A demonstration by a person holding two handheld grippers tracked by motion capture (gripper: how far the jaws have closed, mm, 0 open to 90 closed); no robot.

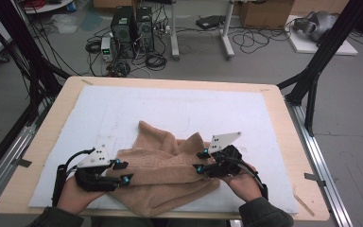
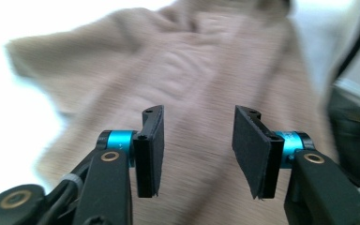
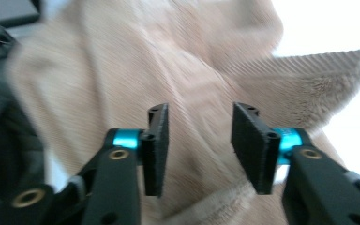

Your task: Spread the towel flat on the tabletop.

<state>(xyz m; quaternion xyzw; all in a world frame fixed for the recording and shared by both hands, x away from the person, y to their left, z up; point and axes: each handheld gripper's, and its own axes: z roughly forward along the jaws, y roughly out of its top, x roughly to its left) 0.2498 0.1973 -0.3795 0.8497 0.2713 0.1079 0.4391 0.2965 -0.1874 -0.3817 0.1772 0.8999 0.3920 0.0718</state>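
Note:
A tan towel lies rumpled and partly folded on the white mat near the table's front edge. My left gripper hovers at the towel's left edge, jaws apart with nothing between the pads. In the left gripper view the gripper stands over the towel, its jaws open above the cloth. My right gripper is at the towel's right side, also open. From the right gripper view, the gripper looks down on the towel, with no cloth pinched.
The white mat covers most of the wooden table. Black frame posts stand at the right and left. Computers and cables sit on the floor beyond the far edge.

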